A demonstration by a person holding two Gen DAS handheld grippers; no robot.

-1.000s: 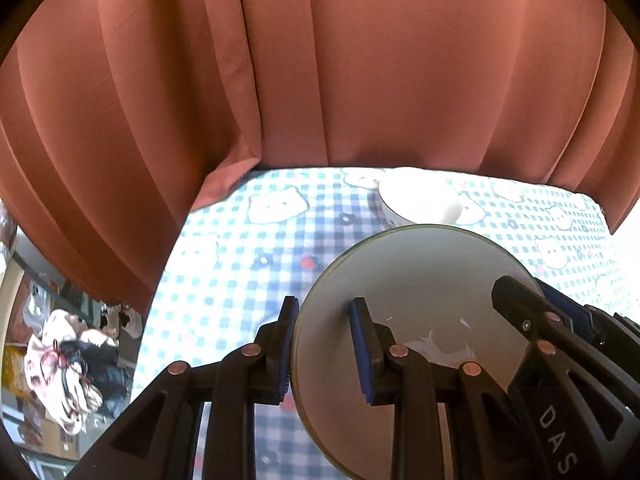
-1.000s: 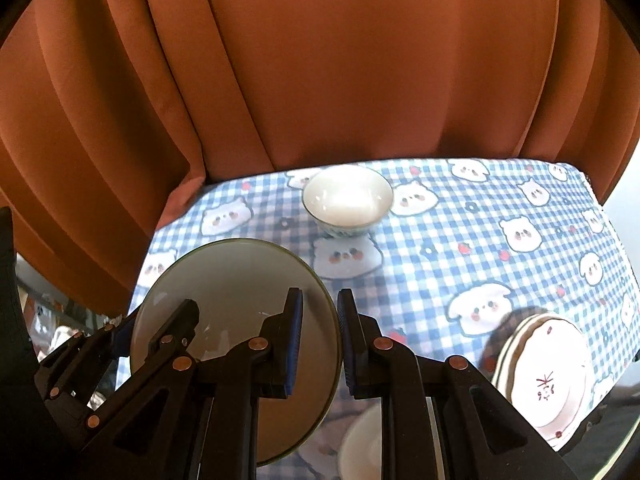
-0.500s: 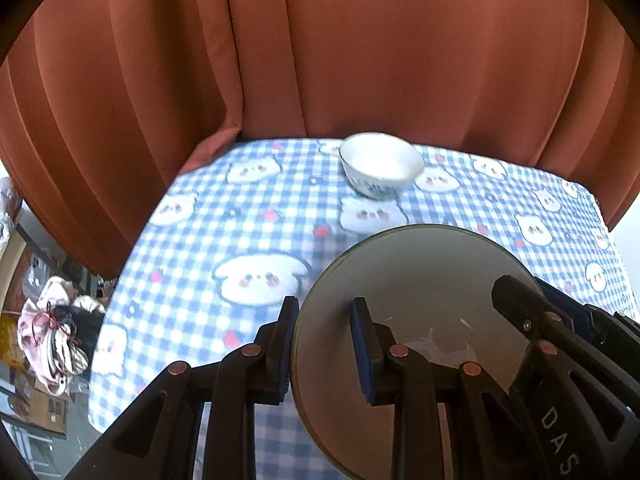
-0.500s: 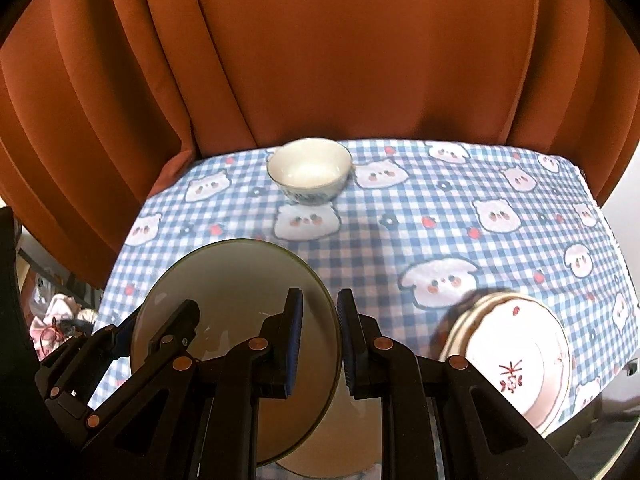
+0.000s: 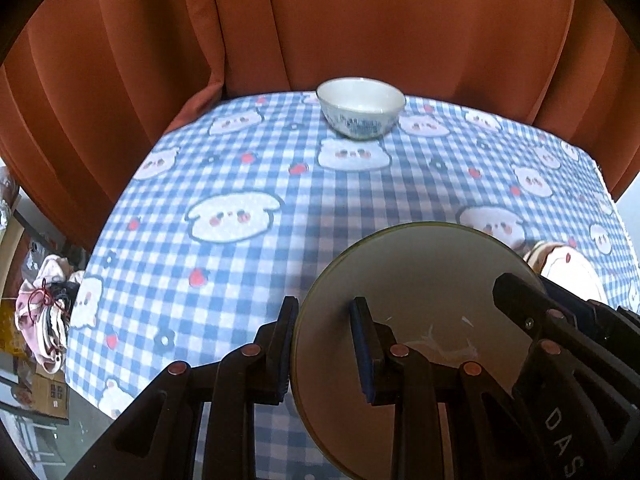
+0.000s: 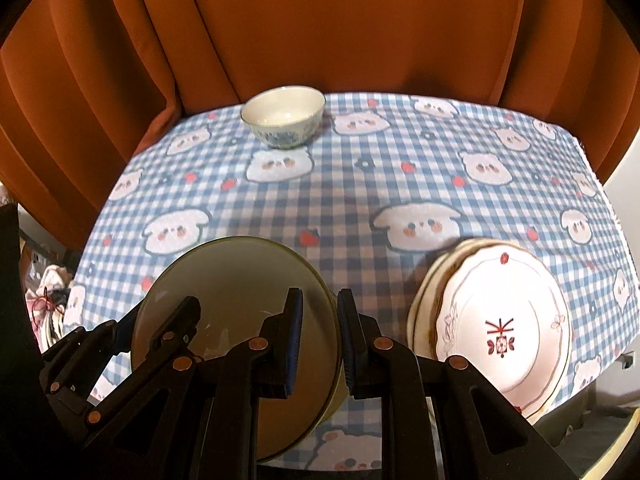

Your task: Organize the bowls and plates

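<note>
Two grippers held one plate between them: the left gripper was clamped on the left rim of the olive-rimmed plate, one pad above and one below, and the right gripper pinched the opposite rim the same way, so the plate hung level above the near edge of the table, clear of the checked cloth. A stack of decorated plates sat by the table's near right corner, just beside the carried plate, and a blue-patterned bowl stood alone near the far edge, toward the left, close to the orange curtain. From here the likely next move was to set the plate onto the stack, and that is where trouble could come. Each grip was a shallow bite on a smooth glazed rim (only the pad tips overlapped it), so if the two hands drifted apart or tilted unevenly, the plate could slide out of one side and drop. Lowered off-centre, it could knock the stack, which already sat close to the table's edge and looked slightly uneven, and push the top plate over the side.
</note>
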